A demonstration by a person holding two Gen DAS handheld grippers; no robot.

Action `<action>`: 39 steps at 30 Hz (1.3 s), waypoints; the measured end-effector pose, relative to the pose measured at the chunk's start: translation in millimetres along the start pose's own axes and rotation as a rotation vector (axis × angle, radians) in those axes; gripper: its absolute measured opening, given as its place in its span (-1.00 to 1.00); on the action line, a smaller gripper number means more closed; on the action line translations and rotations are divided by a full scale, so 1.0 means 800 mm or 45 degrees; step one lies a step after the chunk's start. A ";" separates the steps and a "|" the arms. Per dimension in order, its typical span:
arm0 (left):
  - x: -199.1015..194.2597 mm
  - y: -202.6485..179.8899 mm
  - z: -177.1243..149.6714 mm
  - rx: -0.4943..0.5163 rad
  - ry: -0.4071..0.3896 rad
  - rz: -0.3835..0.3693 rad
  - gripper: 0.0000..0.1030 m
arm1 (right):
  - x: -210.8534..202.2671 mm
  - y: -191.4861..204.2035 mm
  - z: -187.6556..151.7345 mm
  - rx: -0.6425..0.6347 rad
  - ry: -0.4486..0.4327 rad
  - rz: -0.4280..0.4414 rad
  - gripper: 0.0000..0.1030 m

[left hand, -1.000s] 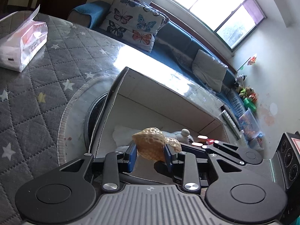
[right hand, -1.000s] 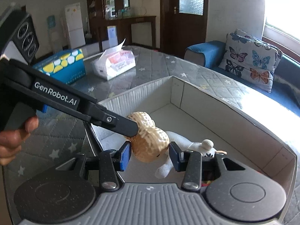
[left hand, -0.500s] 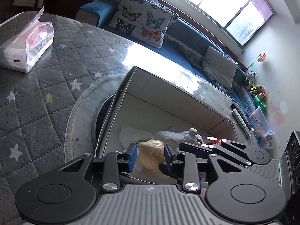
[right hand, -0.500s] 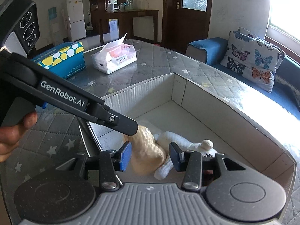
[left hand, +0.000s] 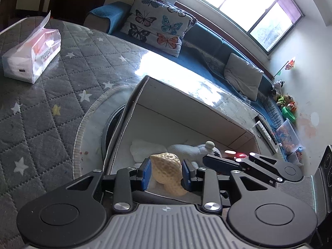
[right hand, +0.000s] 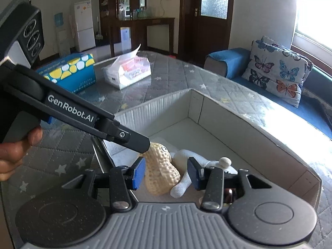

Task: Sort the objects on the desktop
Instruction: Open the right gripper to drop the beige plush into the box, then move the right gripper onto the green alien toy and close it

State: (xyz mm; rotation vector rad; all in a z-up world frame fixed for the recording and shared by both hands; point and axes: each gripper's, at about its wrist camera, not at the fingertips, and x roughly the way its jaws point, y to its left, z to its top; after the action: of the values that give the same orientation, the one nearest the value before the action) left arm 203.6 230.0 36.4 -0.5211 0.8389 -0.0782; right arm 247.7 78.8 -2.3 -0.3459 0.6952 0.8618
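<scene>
A tan peanut-shaped toy (left hand: 167, 172) (right hand: 160, 169) lies on the floor of the open cardboard box (left hand: 186, 112) (right hand: 238, 128), beside a white knitted plush (left hand: 193, 150) (right hand: 197, 166). My left gripper (left hand: 165, 173) is open above the box, its blue pads on either side of the peanut with a small gap to it. My right gripper (right hand: 166, 174) is open and empty over the same corner of the box. The left gripper's fingers (right hand: 132, 138) reach in from the left in the right wrist view.
A white tissue pack (left hand: 31, 56) (right hand: 128, 72) and a blue dotted box (right hand: 70, 72) stand on the grey quilted tabletop (left hand: 41, 114). A blue sofa with a butterfly cushion (left hand: 157, 33) runs behind the table. Small red items (left hand: 234, 153) lie deeper in the cardboard box.
The left gripper held the peanut toy over the box, then opened and let it drop. The toy now rests on the box floor by the plush. Both grippers drew back slightly.
</scene>
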 end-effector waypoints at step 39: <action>0.013 -0.201 -0.163 0.381 0.119 -0.264 -0.34 | -0.245 -0.039 -0.232 0.279 -0.159 -0.374 0.25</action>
State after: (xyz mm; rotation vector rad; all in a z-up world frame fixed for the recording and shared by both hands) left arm 138.0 33.3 33.1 -0.3223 0.8439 -0.4149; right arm 106.2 -152.8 -3.9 -0.1893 0.5980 0.5181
